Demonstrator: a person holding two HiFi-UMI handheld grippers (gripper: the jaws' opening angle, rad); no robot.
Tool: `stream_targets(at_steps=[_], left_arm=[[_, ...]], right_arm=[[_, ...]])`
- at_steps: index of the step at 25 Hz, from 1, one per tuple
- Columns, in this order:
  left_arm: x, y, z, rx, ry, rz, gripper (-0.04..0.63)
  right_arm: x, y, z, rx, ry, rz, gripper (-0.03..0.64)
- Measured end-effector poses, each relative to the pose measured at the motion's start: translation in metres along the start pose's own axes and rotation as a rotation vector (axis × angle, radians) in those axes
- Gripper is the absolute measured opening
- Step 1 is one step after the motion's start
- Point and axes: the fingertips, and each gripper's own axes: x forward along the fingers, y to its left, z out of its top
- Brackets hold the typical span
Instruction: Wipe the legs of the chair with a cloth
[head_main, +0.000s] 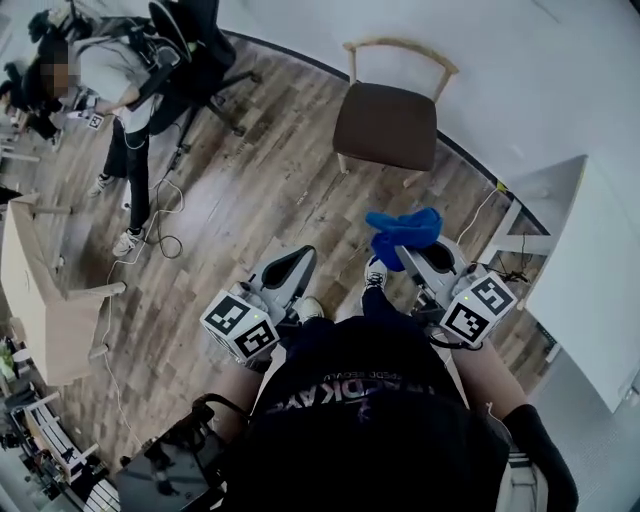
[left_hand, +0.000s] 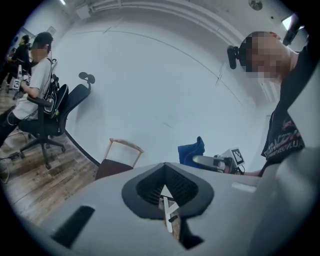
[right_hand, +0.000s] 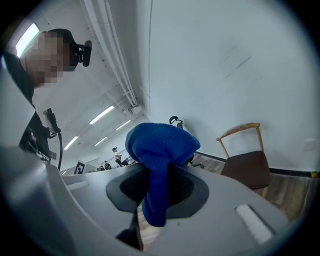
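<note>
A wooden chair (head_main: 388, 120) with a brown seat and a curved back rail stands against the white wall, a few steps ahead of me. It also shows in the left gripper view as the chair (left_hand: 117, 160) and in the right gripper view as the chair (right_hand: 247, 162). My right gripper (head_main: 415, 255) is shut on a blue cloth (head_main: 405, 232), which bunches above the jaws as the cloth (right_hand: 160, 150). My left gripper (head_main: 290, 268) is held beside it, jaws shut with nothing in them (left_hand: 167, 200). Both grippers are well short of the chair.
A person (head_main: 115, 90) stands by a black office chair (head_main: 195, 50) at the far left. Cables (head_main: 160, 225) trail over the wooden floor. A wooden table (head_main: 40, 290) is at my left, white furniture (head_main: 590, 280) at my right.
</note>
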Motion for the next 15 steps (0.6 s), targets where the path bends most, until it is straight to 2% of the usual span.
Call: stream_targets(at_steps=[3, 8, 15], left_arm=[[-0.021, -0.002, -0.003, 0.027, 0.02, -0.037, 0.005], [-0.078, -0.018, -0.022, 0.049, 0.048, -0.109, 0.005], [-0.135, -0.026, -0.054, 0.043, 0.084, -0.187, 0.005]], right_arm=[[-0.009, 0.022, -0.015, 0.025, -0.03, -0.043, 0.086], [-0.022, 0.087, -0.059, 0.032, -0.074, -0.086, 0.086], [-0.031, 0.152, -0.11, 0.016, -0.098, -0.123, 0.086]])
